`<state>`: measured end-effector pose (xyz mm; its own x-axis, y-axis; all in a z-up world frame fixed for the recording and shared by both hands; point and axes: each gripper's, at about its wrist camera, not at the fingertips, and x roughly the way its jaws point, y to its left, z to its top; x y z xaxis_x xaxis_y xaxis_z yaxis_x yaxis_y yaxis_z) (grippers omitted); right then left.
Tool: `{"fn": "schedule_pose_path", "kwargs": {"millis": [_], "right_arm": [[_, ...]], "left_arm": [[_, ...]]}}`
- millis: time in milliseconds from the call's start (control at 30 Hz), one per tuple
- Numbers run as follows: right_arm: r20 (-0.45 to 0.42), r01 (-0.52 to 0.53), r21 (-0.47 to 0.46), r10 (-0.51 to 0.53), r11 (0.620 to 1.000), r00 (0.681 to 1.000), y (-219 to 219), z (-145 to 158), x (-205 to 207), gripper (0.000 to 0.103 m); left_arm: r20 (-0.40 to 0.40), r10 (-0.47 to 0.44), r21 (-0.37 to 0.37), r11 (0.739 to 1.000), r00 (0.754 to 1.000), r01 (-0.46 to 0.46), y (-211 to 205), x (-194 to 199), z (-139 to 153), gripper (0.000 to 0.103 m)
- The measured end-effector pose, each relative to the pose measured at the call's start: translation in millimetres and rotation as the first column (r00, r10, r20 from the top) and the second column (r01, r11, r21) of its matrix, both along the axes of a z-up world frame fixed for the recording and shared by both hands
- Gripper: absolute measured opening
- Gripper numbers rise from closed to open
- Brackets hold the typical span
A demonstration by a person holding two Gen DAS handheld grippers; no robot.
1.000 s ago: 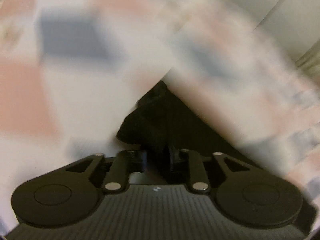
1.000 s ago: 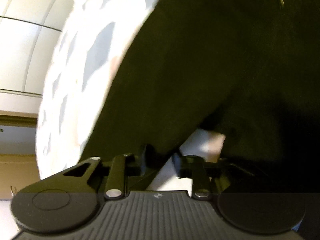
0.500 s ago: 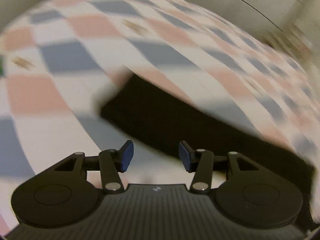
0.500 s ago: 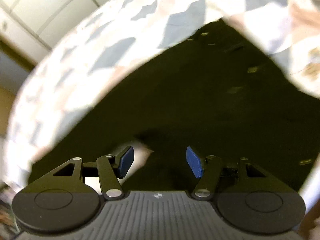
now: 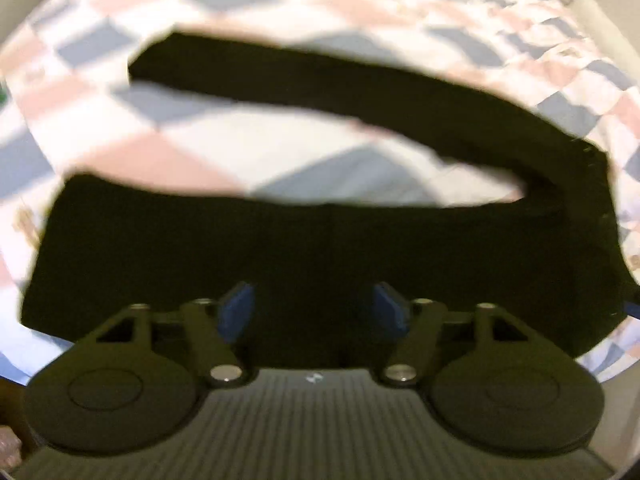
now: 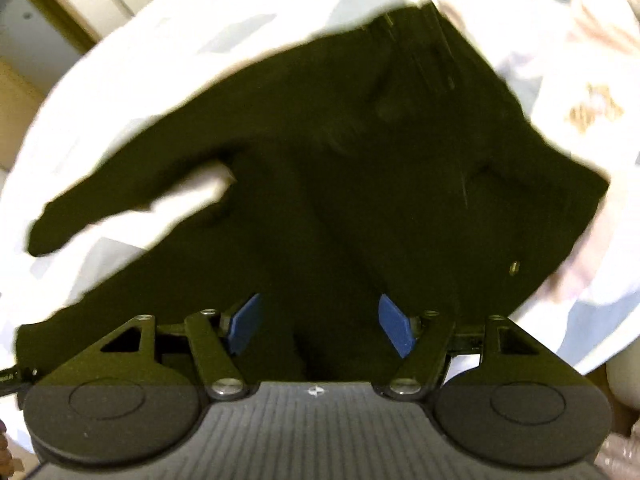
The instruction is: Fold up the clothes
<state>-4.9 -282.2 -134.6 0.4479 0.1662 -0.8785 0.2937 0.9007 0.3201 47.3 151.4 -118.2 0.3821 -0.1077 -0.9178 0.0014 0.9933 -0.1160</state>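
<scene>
You have the black trousers [image 5: 328, 248] lying spread on the checked bedspread [image 5: 280, 148], both legs apart in a V and joined at the seat and waist. In the left wrist view one leg stretches across just in front of your left tongs [image 5: 316, 308], and the other leg runs farther off, meeting it at the right. In the right wrist view the waist end with its rivets and seams lies up and to the right, and the two legs run away to the left with a wedge of bedspread between them.

As for progress: the garment is laid out fairly flat, with no fold visible in it (leg is not on leg, and nothing is doubled over). That fits trousers spread ready for folding, and, less likely, a fold shaken out to be redone; the pictures do not settle which. What is left, as I judge it, is the whole stacking: leg onto leg, then the length doubled.

Both tongs are released. Your left tongs stand with the blue pads [image 5: 236, 312] well apart, empty, over the near leg. Your right tongs [image 6: 320, 324] are likewise spread wide and hold nothing, poised above the thigh part of the cloth. Whether either touches the fabric, I cannot tell (the views are blurred).
</scene>
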Motion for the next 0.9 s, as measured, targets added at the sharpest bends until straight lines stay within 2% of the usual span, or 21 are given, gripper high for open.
{"fn": "schedule_pose_path", "kwargs": {"millis": [33,133,233,533,733,900], "right_arm": [[0.014,-0.014,0.004,0.014,1.0,1.0,1,12,3,0.079],[0.027,-0.064,-0.013,0.065,0.998,0.998,28,22,13,0.087],[-0.01,-0.095,-0.07,0.094,0.993,0.995,33,36,14,0.088],[-0.023,-0.137,-0.08,0.135,0.987,0.991,63,63,6,0.091],[-0.022,-0.162,-0.106,0.161,0.981,0.987,88,78,-9,0.092],[-0.021,-0.156,-0.123,0.154,0.98,0.988,117,86,-24,0.094]], "left_arm": [[0.018,-0.006,0.005,1.0,1.0,0.005,-6,-3,14,0.067],[0.038,-0.012,0.025,1.0,0.999,0.011,-25,-10,44,0.075],[0.034,-0.014,0.042,0.999,0.999,0.013,-38,-16,59,0.075],[0.023,0.012,0.082,0.997,1.0,-0.014,-35,-32,80,0.075],[0.027,0.026,0.081,0.996,0.999,-0.028,-9,-44,93,0.076],[0.002,0.014,0.095,0.995,1.0,-0.014,19,-56,91,0.077]]}}
